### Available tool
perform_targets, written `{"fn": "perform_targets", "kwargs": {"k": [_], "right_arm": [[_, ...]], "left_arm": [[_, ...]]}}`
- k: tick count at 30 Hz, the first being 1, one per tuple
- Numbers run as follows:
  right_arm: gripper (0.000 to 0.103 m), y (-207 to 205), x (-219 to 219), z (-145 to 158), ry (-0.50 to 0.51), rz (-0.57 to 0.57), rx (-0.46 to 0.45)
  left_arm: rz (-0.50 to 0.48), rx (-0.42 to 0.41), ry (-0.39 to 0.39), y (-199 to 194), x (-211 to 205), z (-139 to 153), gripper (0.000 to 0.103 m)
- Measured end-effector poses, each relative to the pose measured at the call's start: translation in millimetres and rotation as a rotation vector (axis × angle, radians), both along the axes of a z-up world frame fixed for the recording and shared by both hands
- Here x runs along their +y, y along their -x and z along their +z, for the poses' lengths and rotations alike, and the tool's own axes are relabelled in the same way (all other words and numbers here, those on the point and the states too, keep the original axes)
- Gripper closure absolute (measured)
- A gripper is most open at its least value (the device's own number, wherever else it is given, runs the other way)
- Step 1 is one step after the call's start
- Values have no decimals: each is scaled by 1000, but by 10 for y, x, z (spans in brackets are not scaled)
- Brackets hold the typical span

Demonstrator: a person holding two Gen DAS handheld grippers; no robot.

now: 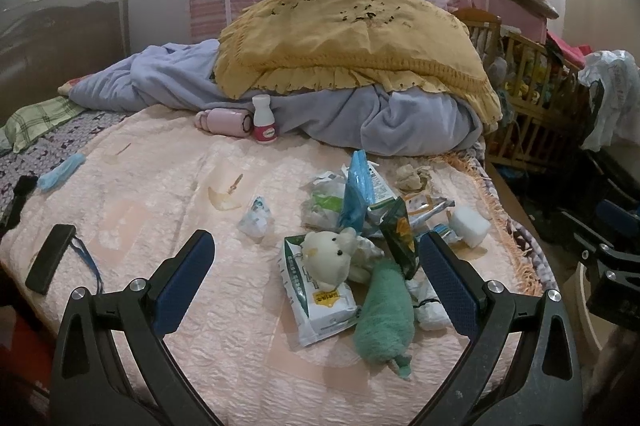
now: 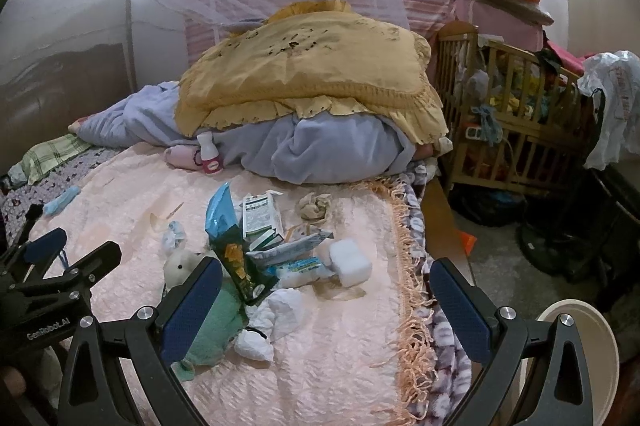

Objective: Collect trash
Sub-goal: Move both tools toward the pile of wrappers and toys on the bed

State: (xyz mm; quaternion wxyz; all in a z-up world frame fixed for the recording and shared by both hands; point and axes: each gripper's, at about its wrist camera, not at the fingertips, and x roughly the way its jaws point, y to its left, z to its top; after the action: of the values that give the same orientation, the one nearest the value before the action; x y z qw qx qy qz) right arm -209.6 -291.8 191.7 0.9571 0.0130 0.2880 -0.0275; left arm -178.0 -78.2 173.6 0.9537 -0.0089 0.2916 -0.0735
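A heap of trash lies on the pink bedspread [image 1: 160, 218]: a blue wrapper [image 1: 356, 189], a dark green snack bag [image 1: 400, 234], a white-green packet [image 1: 320, 302], crumpled white tissues [image 2: 280, 310], a white sponge block [image 2: 350, 262] and a crumpled brown paper [image 2: 314, 205]. A plush toy with a white head [image 1: 330, 254] and green body [image 1: 384, 318] lies among them. My left gripper [image 1: 316, 278] is open and empty, just above the heap's near side. My right gripper [image 2: 326, 302] is open and empty over the tissues.
A pink-white bottle [image 1: 264, 121] and a pink case [image 1: 224, 121] stand by the blue blanket [image 1: 400, 121] and yellow pillow [image 1: 352, 41]. A black phone [image 1: 50, 258] and blue mask [image 1: 60, 171] lie left. A wooden crib [image 2: 512, 113] and a cream bin [image 2: 576, 346] stand right of the bed.
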Motion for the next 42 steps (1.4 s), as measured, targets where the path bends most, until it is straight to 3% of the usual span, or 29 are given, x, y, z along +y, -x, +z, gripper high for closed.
{"fn": "perform_targets", "kwargs": {"k": [42], "right_arm": [[0, -27, 135, -151, 24, 56, 52]], "left_arm": [[39, -15, -21, -10, 2, -76, 1]]}}
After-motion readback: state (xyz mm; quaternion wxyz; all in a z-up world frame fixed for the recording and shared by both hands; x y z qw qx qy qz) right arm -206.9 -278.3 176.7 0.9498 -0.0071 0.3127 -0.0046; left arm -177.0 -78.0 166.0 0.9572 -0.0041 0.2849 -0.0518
